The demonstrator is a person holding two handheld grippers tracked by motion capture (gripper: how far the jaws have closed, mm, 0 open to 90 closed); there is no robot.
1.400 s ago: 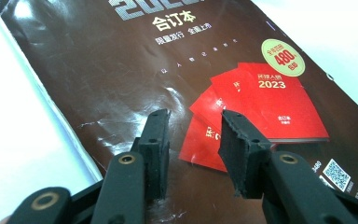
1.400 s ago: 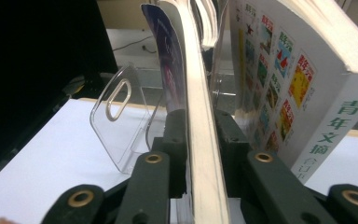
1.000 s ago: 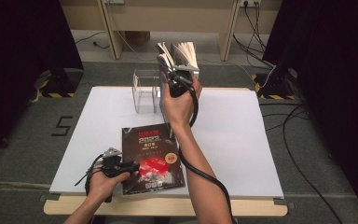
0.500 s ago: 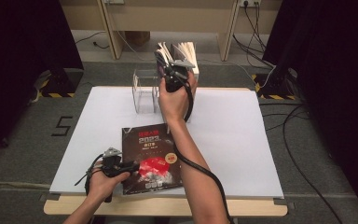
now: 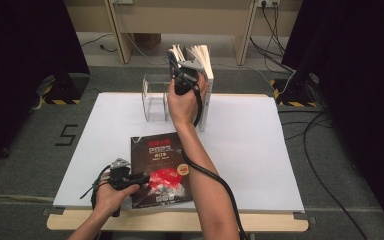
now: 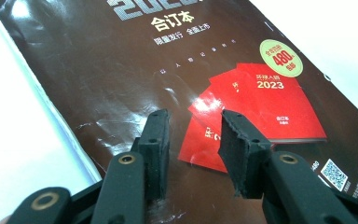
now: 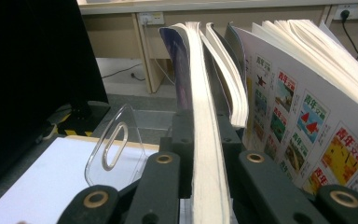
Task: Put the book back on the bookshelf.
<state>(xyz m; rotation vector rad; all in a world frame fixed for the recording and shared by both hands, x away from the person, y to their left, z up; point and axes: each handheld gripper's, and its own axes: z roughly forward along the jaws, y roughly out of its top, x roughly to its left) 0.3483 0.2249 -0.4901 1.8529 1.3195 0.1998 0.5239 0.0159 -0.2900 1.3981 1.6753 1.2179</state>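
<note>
The right gripper (image 5: 179, 59) is held up at the far edge of the white tabletop (image 5: 260, 150), its jaws clamped on a thin magazine (image 7: 204, 140) that stands upright between them (page edges face the right gripper view's camera). This magazine is at the near end of a row of upright magazines (image 5: 204, 60), which stand just beside a clear acrylic rack (image 5: 155, 97); in the right gripper view, one rounded clear divider (image 7: 114, 147) of the rack stands left of the jaws. A magazine with a back cover of small coloured pictures (image 7: 303, 130) leans to the right of the gripped one.

The left gripper (image 5: 142, 177) rests low at the near edge of the tabletop, over the lower left part of a dark brown catalogue (image 5: 157, 167) lying flat. Its jaws stand apart with nothing between them; the pads hover over the cover's red booklet print (image 6: 261, 107) (contact with the cover cannot be told).
</note>
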